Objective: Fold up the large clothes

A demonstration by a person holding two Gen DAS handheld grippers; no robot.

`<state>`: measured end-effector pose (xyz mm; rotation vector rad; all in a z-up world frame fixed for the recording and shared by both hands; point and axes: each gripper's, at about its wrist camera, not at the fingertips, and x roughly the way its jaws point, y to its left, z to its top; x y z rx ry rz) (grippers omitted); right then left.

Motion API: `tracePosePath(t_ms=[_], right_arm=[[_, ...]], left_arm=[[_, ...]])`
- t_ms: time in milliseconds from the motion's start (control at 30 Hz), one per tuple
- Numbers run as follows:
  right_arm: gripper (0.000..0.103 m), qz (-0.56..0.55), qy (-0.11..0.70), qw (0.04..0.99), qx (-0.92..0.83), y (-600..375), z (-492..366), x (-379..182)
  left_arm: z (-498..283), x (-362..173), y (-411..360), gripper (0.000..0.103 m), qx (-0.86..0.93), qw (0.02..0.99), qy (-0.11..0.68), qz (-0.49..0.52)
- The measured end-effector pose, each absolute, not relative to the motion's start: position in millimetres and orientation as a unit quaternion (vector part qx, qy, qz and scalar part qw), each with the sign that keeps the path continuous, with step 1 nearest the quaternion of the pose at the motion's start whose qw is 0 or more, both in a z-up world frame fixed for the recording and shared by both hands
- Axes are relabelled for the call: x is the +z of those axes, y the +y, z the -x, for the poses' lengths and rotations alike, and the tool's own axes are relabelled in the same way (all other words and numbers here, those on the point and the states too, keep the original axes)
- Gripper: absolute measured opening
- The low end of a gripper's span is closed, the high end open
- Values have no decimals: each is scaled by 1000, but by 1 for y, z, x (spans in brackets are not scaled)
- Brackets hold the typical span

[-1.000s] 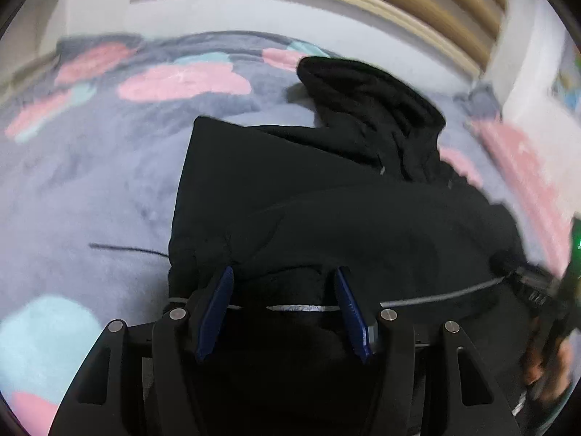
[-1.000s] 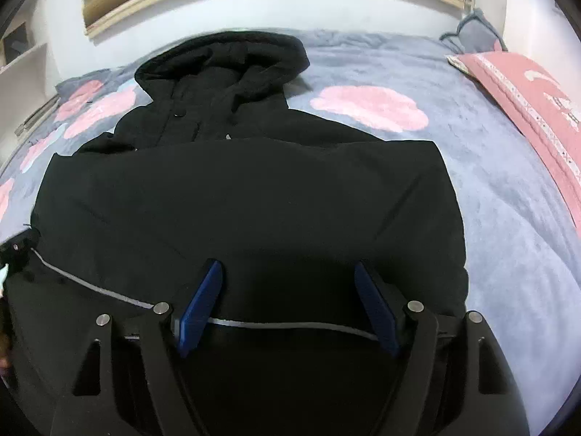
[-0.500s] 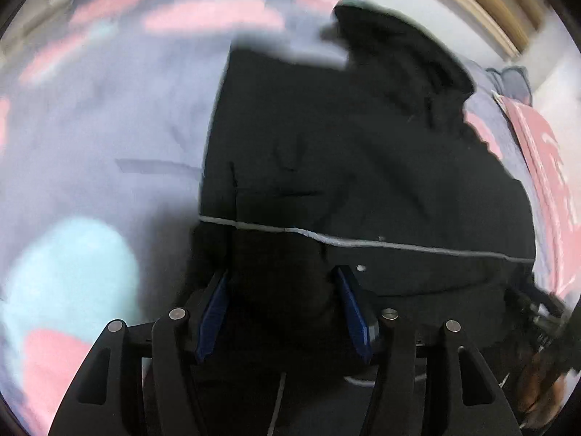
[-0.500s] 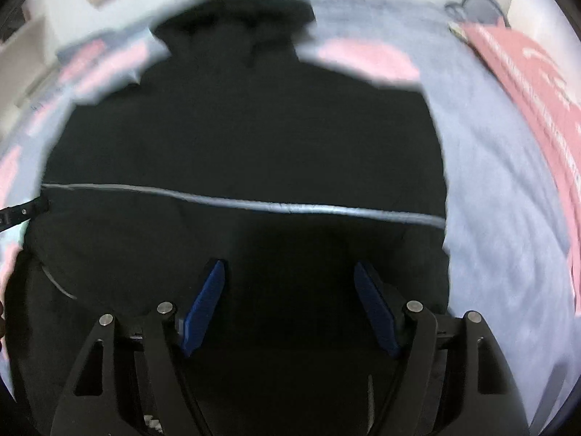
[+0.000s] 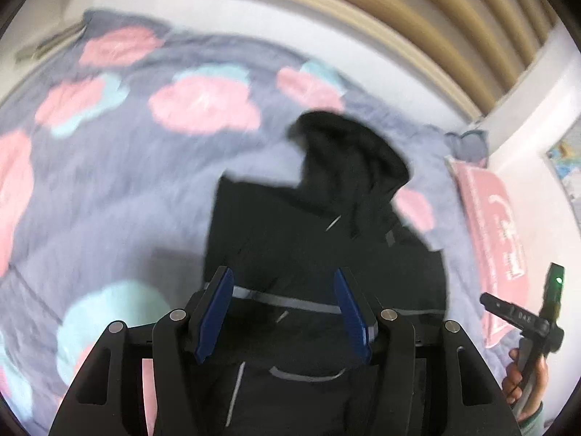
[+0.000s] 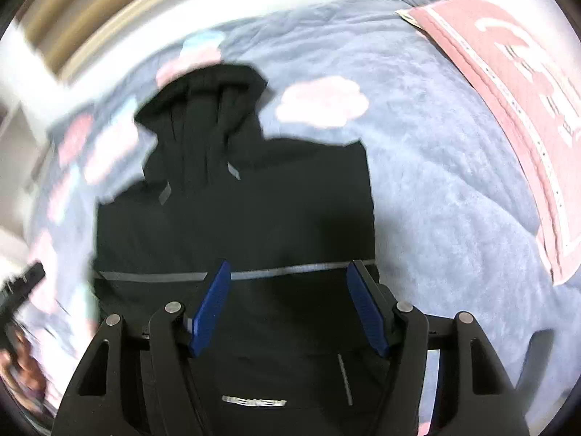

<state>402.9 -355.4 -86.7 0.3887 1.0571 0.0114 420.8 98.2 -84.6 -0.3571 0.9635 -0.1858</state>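
A black hooded jacket (image 5: 319, 239) lies on the bed, hood at the far end, bottom part folded up so a grey hem stripe (image 5: 290, 303) crosses it. It also shows in the right wrist view (image 6: 254, 210), with the stripe (image 6: 290, 272) across it. My left gripper (image 5: 285, 309) is open and empty, hovering above the near folded edge. My right gripper (image 6: 288, 303) is open and empty above the same edge. The right gripper (image 5: 523, 319) shows at the right edge of the left wrist view.
The grey bedspread (image 6: 435, 189) with pink and teal cloud shapes lies under the jacket. A pink pillow (image 6: 515, 83) lies at the right. A white wall and wooden headboard (image 5: 363, 7) stand behind the bed.
Both grippers have lifted and pulled back from the jacket. The hem stripe, which they carried up over the body, now lies on the jacket.
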Motion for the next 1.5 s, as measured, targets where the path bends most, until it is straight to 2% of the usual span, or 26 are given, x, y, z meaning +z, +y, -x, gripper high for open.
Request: tracePosePath(t_ms=[100, 267, 467, 900, 933, 1000, 1033, 1067, 1167, 1267, 1333, 1500], right_arm=[[70, -191, 478, 858, -3, -363, -422, -64], [70, -194, 472, 860, 4, -358, -476, -66], [70, -168, 494, 853, 8, -338, -560, -114], [70, -138, 514, 846, 28, -306, -704, -179], [64, -136, 517, 845, 27, -305, -711, -185], [39, -126, 530, 838, 34, -299, -727, -199], [17, -114, 532, 838, 28, -297, -732, -202], [10, -107, 529, 841, 22, -299, -733, -203], [7, -155, 485, 860, 38, -325, -715, -178], [7, -172, 449, 875, 62, -341, -687, -155], [7, -179, 446, 874, 73, -343, -677, -157], [7, -138, 517, 843, 55, -325, -699, -222]], left_arm=[[-450, -59, 84, 59, -114, 876, 442, 157], [-525, -59, 52, 60, -120, 879, 444, 125], [-624, -102, 23, 60, -114, 868, 470, 115], [-743, -197, 2, 60, -104, 843, 509, 137], [-750, -203, 1, 60, -104, 841, 513, 137], [-762, -213, -1, 57, -90, 845, 512, 124], [-768, -214, 2, 24, -79, 851, 506, 119], [-772, -215, 8, 5, -74, 851, 506, 123], [-760, -194, 47, 7, -117, 848, 467, 220], [-727, -168, 65, 7, -171, 846, 431, 263], [-715, -169, 71, 8, -180, 842, 432, 268], [-739, -263, 62, 9, -129, 797, 550, 214]])
